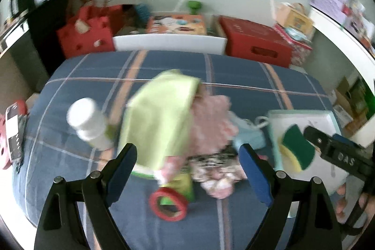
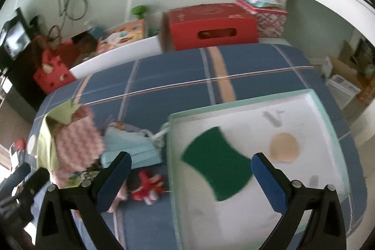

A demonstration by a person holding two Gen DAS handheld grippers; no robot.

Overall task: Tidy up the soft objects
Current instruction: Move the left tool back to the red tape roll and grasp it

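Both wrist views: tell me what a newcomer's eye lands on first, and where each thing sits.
The green sponge stands out first, lying inside the white tray on the blue plaid bed, with a round tan pad beside it. Left of the tray, a lime-green cloth drapes over a pile with a pink checked cloth. Both the left tool and right tool hang open above.

On the blue plaid bedspread, centre frame: one lime-green cloth, one pink-checked fabric piece, one white plastic bottle at left, one red tape ring lower centre. At right, one pale-green shallow tray carries one green-and-yellow sponge and one tan round pad. Two red boxes sit along the top.
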